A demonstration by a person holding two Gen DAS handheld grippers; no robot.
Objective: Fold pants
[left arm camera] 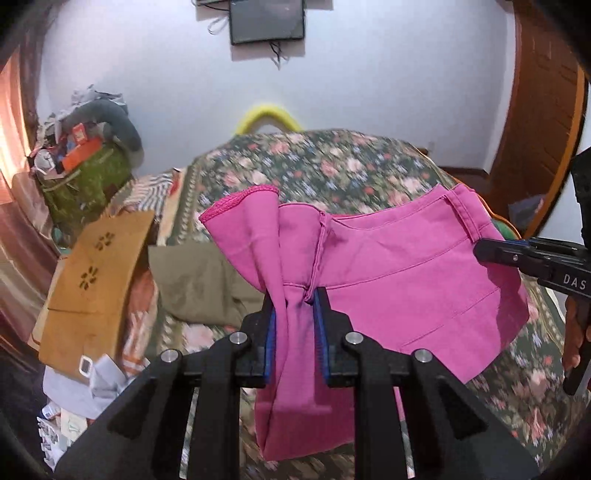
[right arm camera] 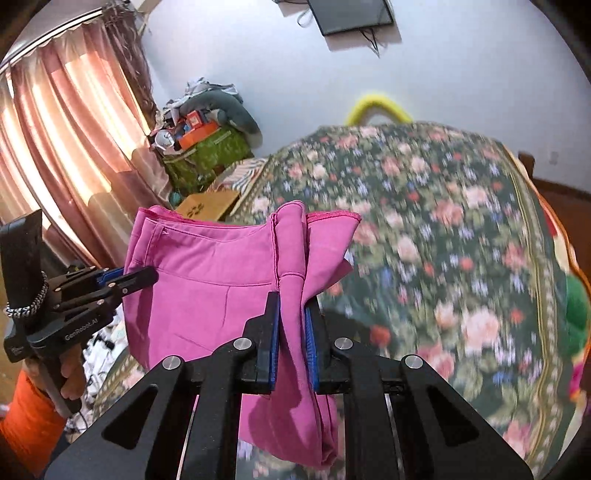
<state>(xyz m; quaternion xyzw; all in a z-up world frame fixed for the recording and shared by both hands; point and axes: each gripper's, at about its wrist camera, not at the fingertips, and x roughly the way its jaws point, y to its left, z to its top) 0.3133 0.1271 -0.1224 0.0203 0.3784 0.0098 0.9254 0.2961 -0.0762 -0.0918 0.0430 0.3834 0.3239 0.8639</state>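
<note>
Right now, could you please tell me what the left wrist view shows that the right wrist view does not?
Only the left wrist view shows the olive garment on the bed and the wooden door. Only the right wrist view shows the pink curtains and an orange sleeve. Both show the pink pants clamped in the left hand-held gripper and the right hand-held gripper, over the floral bedspread.

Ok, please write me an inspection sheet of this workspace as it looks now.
Surface: bed with flowered cover.
Job's things: pink pants, held up between both grippers.
Clutter: olive cloth and brown cardboard beside the bed; piled green bag.
Grippers: left gripper shut on the pants; right gripper shut on the pants.
Cables: wires hang under the wall screen.
Surroundings: pink curtain, wooden door.
</note>
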